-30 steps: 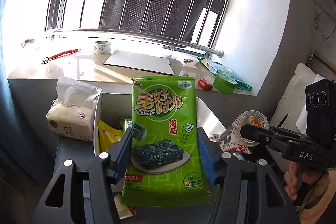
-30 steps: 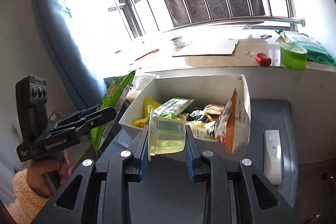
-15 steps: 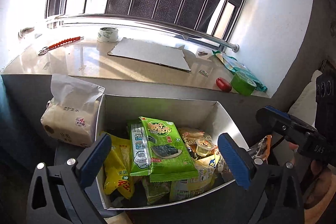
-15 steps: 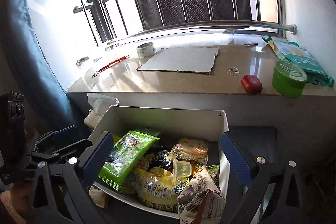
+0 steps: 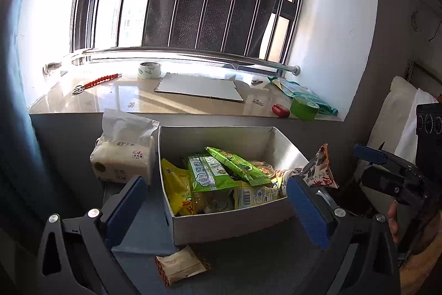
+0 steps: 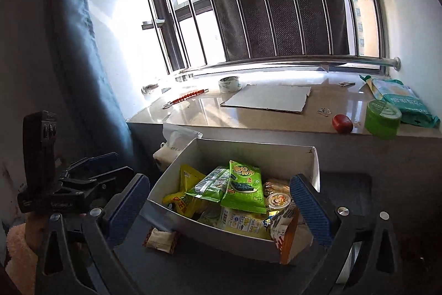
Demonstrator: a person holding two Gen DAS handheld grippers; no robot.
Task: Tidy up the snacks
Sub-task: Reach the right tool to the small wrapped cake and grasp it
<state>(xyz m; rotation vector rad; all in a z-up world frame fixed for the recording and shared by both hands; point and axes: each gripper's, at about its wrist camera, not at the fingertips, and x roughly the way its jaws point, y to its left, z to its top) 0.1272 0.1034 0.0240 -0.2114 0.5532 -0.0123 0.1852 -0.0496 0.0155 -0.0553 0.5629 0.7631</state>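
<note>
- Now both grippers sit back from a white box [image 5: 229, 226] on a dark bench [image 5: 248, 267], pointing down toward it
- Left gripper [image 5: 218, 209]: fingers spread fully wide, holding nothing
- Right gripper [image 6: 218, 209]: fingers likewise wide apart and empty
- Inside the box lie a green seaweed pack [image 6: 244, 191], a yellow bag [image 5: 176, 190] and a jelly cup [image 6: 277, 199]
- One small packet [image 5: 179, 264] lies outside, touching the box's near wall
- Judged step: between placings; the next move likely calls for lowering one gripper onto that stray packet and closing on it
</note>
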